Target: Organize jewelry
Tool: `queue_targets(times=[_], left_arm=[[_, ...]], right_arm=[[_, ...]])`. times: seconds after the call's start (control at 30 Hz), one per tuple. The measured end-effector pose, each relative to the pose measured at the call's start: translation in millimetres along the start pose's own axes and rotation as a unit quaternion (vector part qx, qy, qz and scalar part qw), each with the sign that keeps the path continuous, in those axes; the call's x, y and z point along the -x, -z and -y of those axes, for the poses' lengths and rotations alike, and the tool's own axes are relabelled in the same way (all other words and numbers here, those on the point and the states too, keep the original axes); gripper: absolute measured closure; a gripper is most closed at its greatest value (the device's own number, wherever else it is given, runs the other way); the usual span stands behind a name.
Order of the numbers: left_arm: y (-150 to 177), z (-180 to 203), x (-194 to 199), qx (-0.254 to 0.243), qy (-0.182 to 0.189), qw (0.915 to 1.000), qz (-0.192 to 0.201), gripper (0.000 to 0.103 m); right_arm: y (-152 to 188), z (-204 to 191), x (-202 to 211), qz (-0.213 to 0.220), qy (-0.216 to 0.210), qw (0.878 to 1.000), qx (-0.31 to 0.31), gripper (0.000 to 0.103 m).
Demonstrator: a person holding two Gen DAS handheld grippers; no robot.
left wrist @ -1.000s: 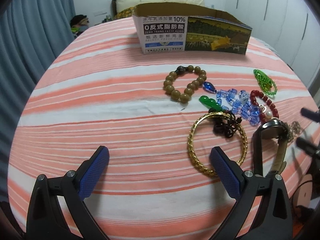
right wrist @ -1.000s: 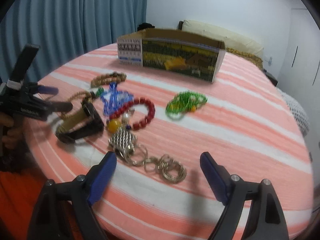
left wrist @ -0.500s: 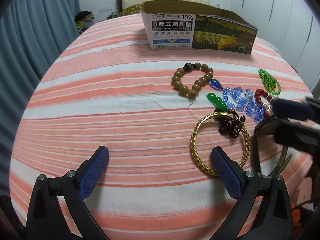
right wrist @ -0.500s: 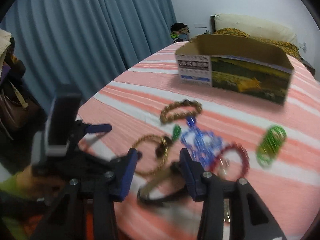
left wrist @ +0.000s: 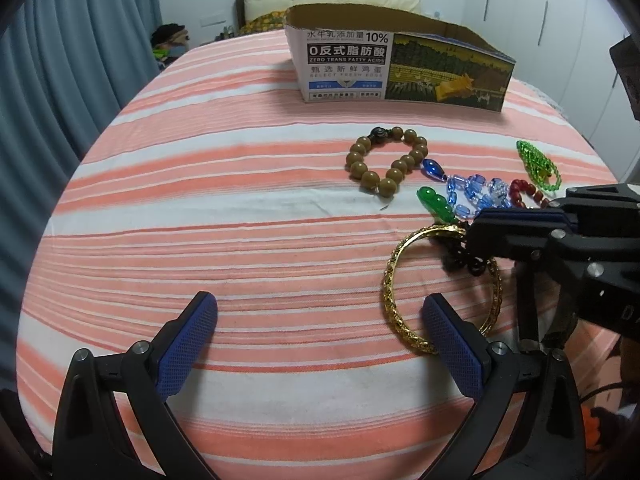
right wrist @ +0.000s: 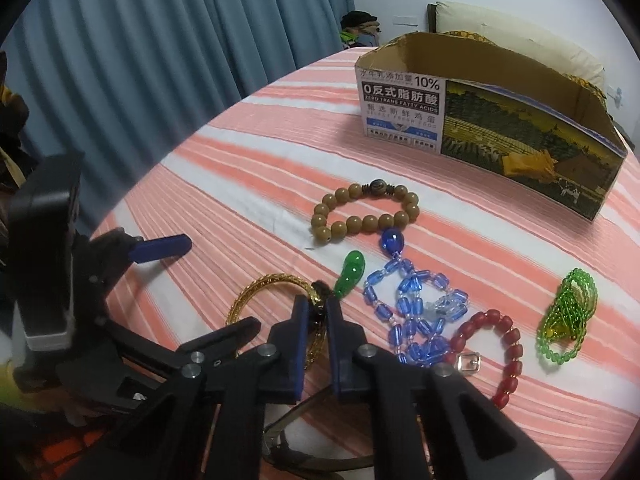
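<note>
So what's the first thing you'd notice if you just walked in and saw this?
Probably the bright heap of jewelry on the striped bedspread: a blue glass-bead strand, a brown bead bracelet and a gold bangle. Next, the right gripper pinched shut on the dark knot at the bangle's edge. Behind it all stands an open cardboard box.

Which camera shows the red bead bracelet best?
The right wrist view. There the red bead bracelet lies almost whole on the striped cloth, beside the blue bead string. In the left wrist view only a few red beads show; the right gripper hides the rest.
</note>
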State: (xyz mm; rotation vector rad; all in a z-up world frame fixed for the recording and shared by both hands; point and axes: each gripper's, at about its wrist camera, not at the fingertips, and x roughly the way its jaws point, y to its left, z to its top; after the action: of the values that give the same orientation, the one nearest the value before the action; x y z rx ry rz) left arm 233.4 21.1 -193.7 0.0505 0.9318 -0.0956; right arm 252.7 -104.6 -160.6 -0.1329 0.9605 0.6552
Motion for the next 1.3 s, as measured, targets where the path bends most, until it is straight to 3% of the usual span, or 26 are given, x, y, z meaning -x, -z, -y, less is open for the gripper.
queue_targets(times=[0.23,0.43,0.6,0.8,0.83,0.87,0.93,1.1,1.3], left_arm=[[0,0,0,0.001,0.000,1.0000,-0.002,0.000],[-1,0,-1,0.003,-0.001,1.0000,-0.002,0.000],[-1,0,-1,0.004,-0.002,1.0000,-0.003,0.000],[-1,-1,-1,0.003,-0.002,1.0000,-0.003,0.000],[-1,-1,-1,0.003,-0.001,1.0000,-0.004,0.000],[-1,-1,-1,0.003,-0.001,1.0000,-0.004,0.000],[-1,-2,-1,0.004,-0.001,1.0000,-0.005,0.000],[-1,-3,-1,0.006,-0.002,1.0000,-0.007,0.001],[-5,0,-3,0.003,-0.003,0.9999,-0.010,0.000]], right_arm=[[-9,14,40,0.062,-0.020,0.997,-0.041,0.095],[-9,55,92,0.095,-0.010,0.992,-0.081,0.095],[12,106,122,0.096,0.031,0.987,-0.126,0.095],[74,171,124,0.070,0.108,0.974,-0.187,0.091],[82,175,123,0.067,0.116,0.972,-0.192,0.082],[89,177,124,0.062,0.125,0.971,-0.196,0.059],[102,177,127,0.060,0.144,0.967,-0.201,0.035],[117,154,137,0.077,0.171,0.969,-0.161,0.035],[114,141,115,0.049,0.211,0.972,-0.095,0.035]])
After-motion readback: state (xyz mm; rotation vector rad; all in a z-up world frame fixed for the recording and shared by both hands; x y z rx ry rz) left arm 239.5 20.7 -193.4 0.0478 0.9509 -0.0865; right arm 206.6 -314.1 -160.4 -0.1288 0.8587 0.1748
